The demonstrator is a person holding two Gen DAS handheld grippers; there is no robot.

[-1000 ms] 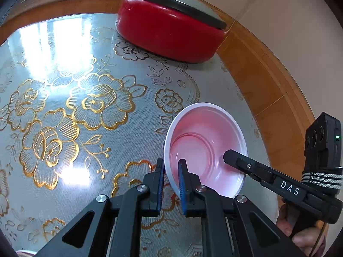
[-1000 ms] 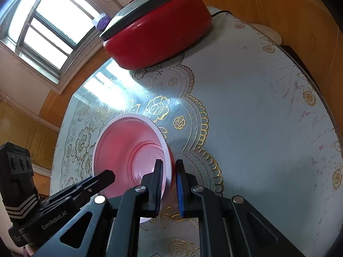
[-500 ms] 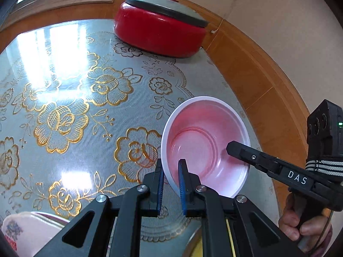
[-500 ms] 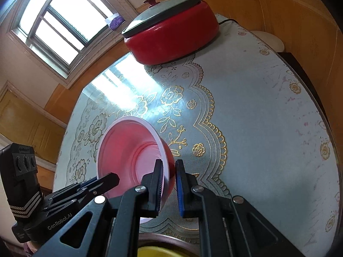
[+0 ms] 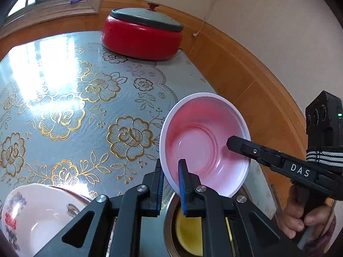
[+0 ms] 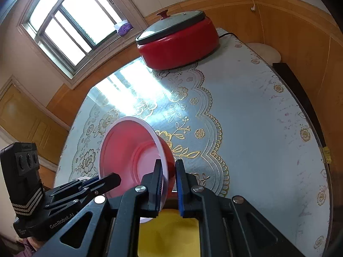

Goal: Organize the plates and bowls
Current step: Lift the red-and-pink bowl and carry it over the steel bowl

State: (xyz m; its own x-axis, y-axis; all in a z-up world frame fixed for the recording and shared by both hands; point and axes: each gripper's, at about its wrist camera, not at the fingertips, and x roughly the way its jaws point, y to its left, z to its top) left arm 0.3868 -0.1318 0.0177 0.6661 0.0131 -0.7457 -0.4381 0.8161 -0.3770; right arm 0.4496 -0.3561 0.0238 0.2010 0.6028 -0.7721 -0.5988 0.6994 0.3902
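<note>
Two tongs (image 5: 170,184) (image 6: 168,184) grip one pink bowl (image 5: 205,143), apparently lifted.

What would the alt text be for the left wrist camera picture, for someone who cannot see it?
Two handheld grippers, the left gripper and the right gripper, pinch opposite rims of a pink bowl held tilted above a floral tablecloth. A yellow dish lies below it, a white patterned bowl at lower left, and a lidded red pot stands at the far edge.

Glossy plastic pink bowl (image 5: 205,147); shiny floral tablecloth (image 5: 85,107); wooden wall panelling (image 5: 246,81).
</note>
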